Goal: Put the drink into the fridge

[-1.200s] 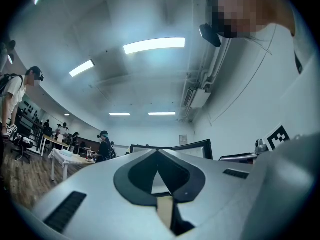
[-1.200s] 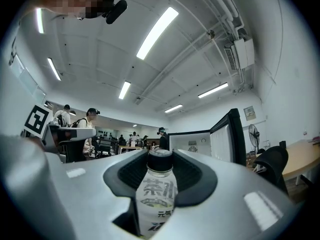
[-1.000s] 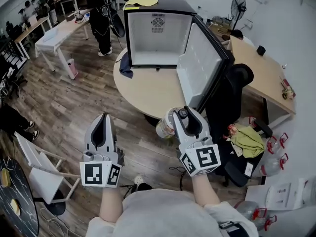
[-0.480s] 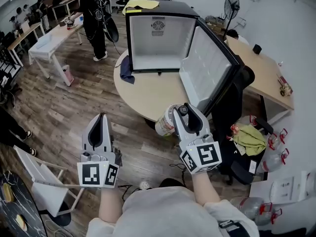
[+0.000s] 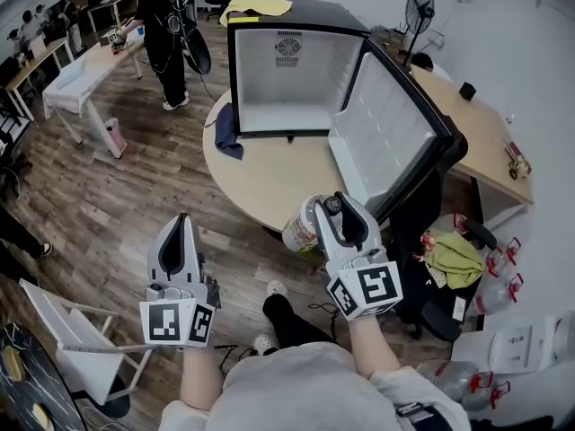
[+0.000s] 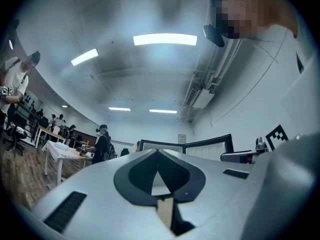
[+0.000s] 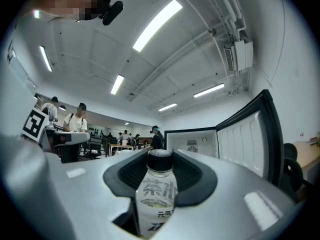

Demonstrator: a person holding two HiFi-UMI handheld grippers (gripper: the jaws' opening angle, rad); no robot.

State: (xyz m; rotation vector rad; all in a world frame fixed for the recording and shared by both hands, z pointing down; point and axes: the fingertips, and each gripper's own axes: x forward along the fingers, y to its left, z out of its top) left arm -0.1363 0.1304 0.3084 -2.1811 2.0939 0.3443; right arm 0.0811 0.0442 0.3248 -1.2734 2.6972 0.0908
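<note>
— What's on the left?
— The left gripper (image 5: 179, 227) hangs over the wooden floor (image 5: 108, 196). Its own view shows the jaws pressed together, tip to tip, with nothing between them (image 6: 159, 156).

— And in the middle?
— A round tabletop (image 5: 269, 178) carries the fridge (image 5: 287, 70), which faces the person. A blue cloth (image 5: 226, 133) lies on the tabletop against the fridge's left corner, and a yellow cloth (image 5: 256, 5) sits on its roof.

— Where's the drink?
— The right gripper (image 5: 334, 206) has it. The jaws are clamped on the drink bottle (image 5: 301, 225) high up, near its dark cap. The pale body leans out to the left of the jaws, just off the near edge of the tabletop. In the right gripper view the bottle (image 7: 157, 199) stands between the jaws, with the fridge straight ahead beyond the cap.

— The fridge door?
— The door (image 5: 386, 133) is swung wide open to the right, its white inner face towards the tabletop, just beyond the right gripper.
</note>
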